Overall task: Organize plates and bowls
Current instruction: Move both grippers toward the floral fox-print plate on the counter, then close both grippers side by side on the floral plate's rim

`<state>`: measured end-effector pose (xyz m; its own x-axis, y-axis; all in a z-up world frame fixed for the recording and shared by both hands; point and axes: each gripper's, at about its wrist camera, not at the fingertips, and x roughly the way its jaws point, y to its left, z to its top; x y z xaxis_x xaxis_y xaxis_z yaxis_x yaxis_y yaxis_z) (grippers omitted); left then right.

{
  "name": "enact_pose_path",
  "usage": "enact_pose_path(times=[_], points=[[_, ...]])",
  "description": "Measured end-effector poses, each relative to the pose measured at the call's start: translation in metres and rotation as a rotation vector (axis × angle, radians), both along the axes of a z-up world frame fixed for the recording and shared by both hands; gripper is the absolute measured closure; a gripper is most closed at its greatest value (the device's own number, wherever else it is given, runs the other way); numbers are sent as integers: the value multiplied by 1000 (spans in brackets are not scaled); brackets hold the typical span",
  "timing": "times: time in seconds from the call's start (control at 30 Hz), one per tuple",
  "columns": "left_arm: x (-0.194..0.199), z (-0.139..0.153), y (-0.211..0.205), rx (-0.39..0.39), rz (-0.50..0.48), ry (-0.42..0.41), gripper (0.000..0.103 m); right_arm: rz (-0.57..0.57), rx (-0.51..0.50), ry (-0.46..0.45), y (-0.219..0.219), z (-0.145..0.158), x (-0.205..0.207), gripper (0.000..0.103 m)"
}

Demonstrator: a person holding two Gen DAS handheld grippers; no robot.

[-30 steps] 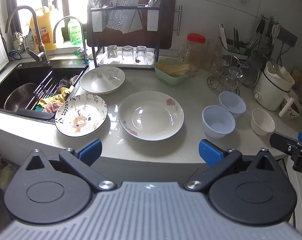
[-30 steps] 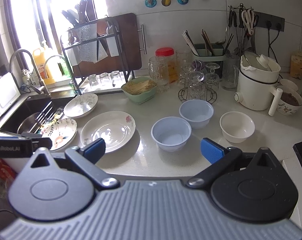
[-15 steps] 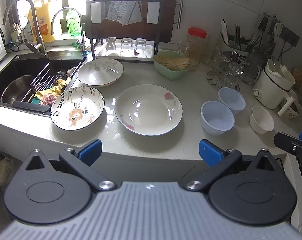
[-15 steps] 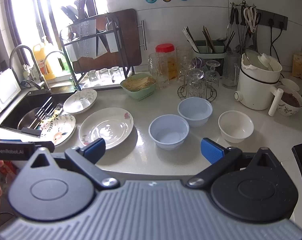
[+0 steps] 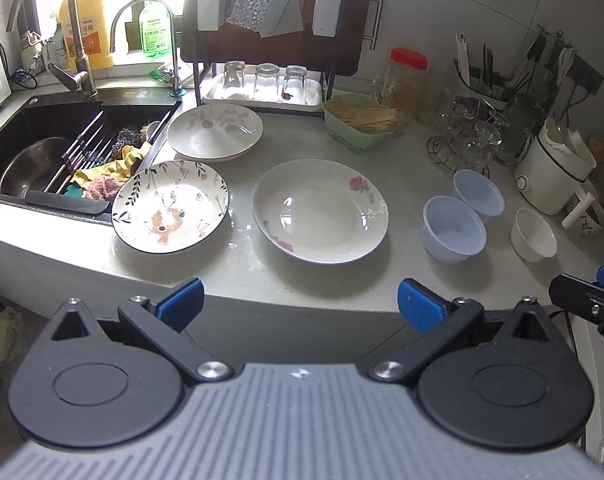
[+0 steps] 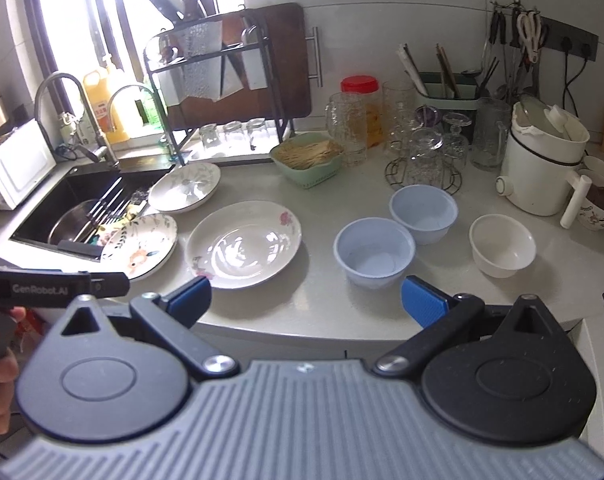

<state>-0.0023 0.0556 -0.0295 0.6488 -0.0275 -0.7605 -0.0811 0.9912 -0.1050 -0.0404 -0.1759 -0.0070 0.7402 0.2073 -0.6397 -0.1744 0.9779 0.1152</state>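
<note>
Three plates (image 5: 320, 210) and three bowls (image 6: 374, 252) lie apart and unstacked on the tabletop (image 5: 322, 280), plates toward the sink-side edge. Both the left tool (image 5: 300, 300) and right tool (image 6: 306, 296) hang wide open and empty off the front edge, so the sorting appears not yet begun. Next comes reaching in to grip one rim.

Far ahead-left of the claw, a black sink (image 5: 42, 132); straight ahead, a green basket (image 5: 358, 128); ahead-right, a white pot (image 5: 554, 172).
</note>
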Motion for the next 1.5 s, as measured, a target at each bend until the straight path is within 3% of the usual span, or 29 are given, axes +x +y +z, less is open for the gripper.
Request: enact_pose_path(times=[0.37, 0.47, 0.57, 0.63, 0.77, 1.0, 1.13, 1.23, 1.43, 1.5], points=[[7, -22, 72, 8, -40, -21, 0, 19, -33, 10, 73, -9, 6, 0], [14, -24, 76, 51, -88, -48, 0, 16, -43, 22, 81, -14, 16, 4], [26, -27, 78, 38, -88, -50, 0, 49, -2, 44, 81, -23, 29, 5], [35, -27, 76, 30, -80, -78, 0, 86, 37, 42, 81, -32, 38, 11], [51, -33, 67, 124, -25, -59, 0, 147, 76, 38, 87, -43, 60, 18], [74, -45, 87, 86, 37, 3, 0, 154, 149, 74, 100, -62, 89, 23], [92, -55, 117, 87, 24, 25, 0, 183, 167, 60, 121, -68, 99, 23], [109, -63, 148, 36, 9, 23, 0, 182, 166, 48, 145, -72, 111, 23], [154, -74, 212, -22, -83, 34, 0, 109, 181, 65, 198, -76, 136, 23], [171, -81, 233, -31, -112, 42, 1, 105, 168, 91, 217, -83, 143, 36]])
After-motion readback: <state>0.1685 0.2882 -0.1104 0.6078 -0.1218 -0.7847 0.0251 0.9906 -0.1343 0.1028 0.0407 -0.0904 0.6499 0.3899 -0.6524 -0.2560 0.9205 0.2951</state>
